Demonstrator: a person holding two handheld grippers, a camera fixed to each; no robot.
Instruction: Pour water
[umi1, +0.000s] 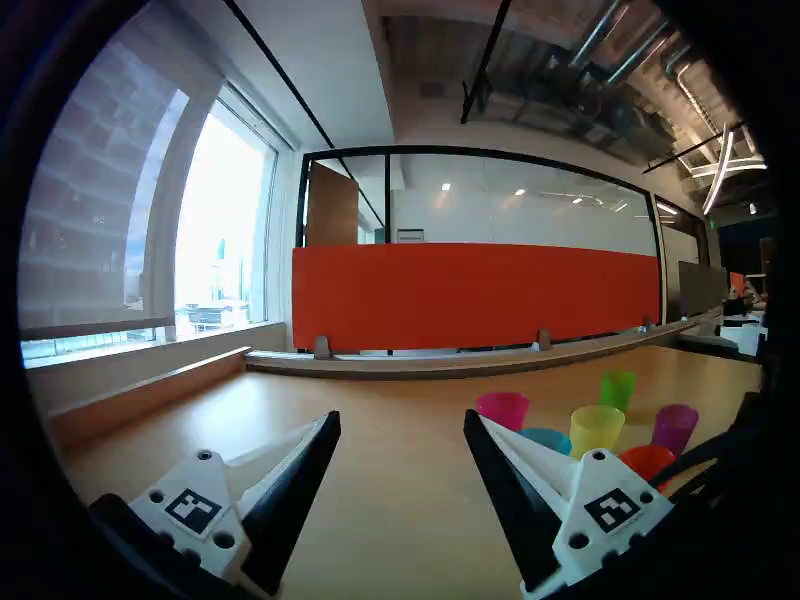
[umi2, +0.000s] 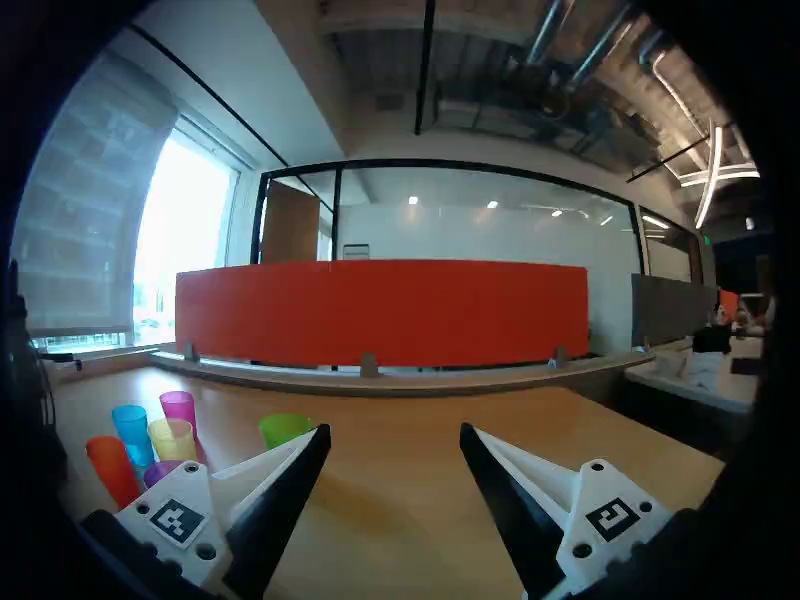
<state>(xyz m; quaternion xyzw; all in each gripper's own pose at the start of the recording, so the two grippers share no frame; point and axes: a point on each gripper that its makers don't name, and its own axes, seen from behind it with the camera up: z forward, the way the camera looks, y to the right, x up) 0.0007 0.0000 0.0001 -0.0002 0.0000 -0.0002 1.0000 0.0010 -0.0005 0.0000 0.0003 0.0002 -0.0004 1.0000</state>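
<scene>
At the near edge of the left gripper view, the left gripper (umi1: 401, 425) has its jaws spread wide with nothing between them, above a bare stretch of wooden table (umi1: 300, 400). Just right of that gripper, six plastic cups stand on the table in a close cluster. The orange cup (umi1: 648, 460) and blue cup (umi1: 547, 438) are nearest and partly hidden by the gripper. The yellow cup (umi1: 596, 428), pink cup (umi1: 503, 408) and purple cup (umi1: 675, 425) stand behind them, and the green cup (umi1: 617, 388) is farthest back. All appear upright; their contents cannot be told. Low in the right gripper view, the right gripper (umi2: 393, 435) is likewise parted and holds nothing. There the cluster stands to its left: orange cup (umi2: 110, 468) and purple cup (umi2: 158, 470) nearest, then yellow cup (umi2: 172, 438) and blue cup (umi2: 131, 430), the pink cup (umi2: 179, 408) behind. The green cup (umi2: 283, 428) stands slightly apart, beside the gripper's left fingertip. Beyond the cups a red divider (umi1: 470, 295) runs along the table's far edge. A glass wall (umi1: 520, 200) stands behind it, with a bright window (umi1: 215, 250) at the left. Pipes (umi1: 600, 40) cross the ceiling.
</scene>
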